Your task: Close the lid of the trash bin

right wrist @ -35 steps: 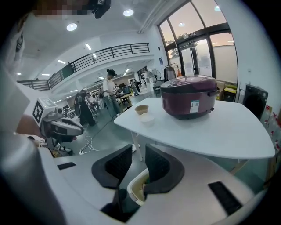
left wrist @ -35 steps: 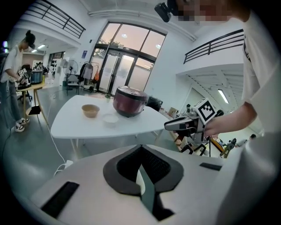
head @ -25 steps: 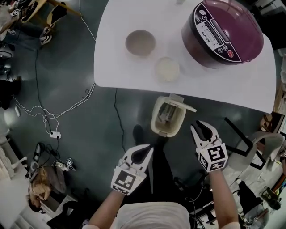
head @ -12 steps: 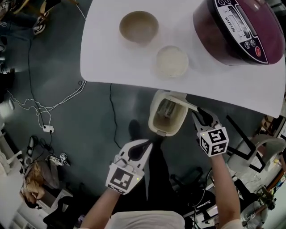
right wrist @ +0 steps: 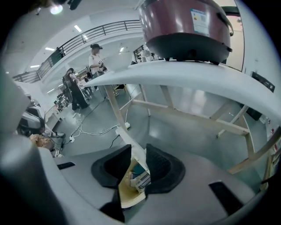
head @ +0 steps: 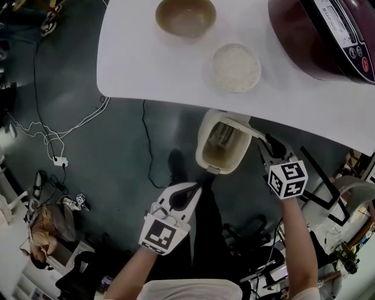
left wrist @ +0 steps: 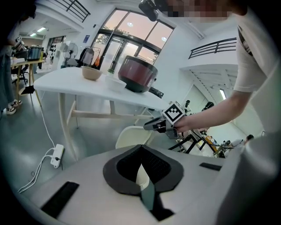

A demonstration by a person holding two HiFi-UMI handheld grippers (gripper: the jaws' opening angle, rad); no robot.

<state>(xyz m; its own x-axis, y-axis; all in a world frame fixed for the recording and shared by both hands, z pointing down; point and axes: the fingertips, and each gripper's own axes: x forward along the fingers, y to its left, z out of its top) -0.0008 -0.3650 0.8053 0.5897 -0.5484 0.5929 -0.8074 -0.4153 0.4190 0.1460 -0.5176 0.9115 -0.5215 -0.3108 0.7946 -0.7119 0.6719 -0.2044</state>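
While the right gripper (head: 268,142), jaws just opened and apart, straddles the raised flat lid (head: 243,128) of the cream plastic trash bin (head: 201,147) at the white table (head: 146,64) edge: best to tip the lid down squarely; left gripper (head: 196,190): jaws together, empty.

Rice cooker (head: 328,35), brown bowl (head: 185,14): partly off the top edge.

White table (head: 135,64), brown bowl (head: 185,14), rice cooker (head: 319,29)

Looking down from my head, the floor (head: 117,176) is dim and murky while the table (head: 152,64) glares white. My gripper views bend hard and blacken at the corners. The windows (left wrist: 131,30) blaze, and my right claw (right wrist: 138,151) goes soft near the lens.
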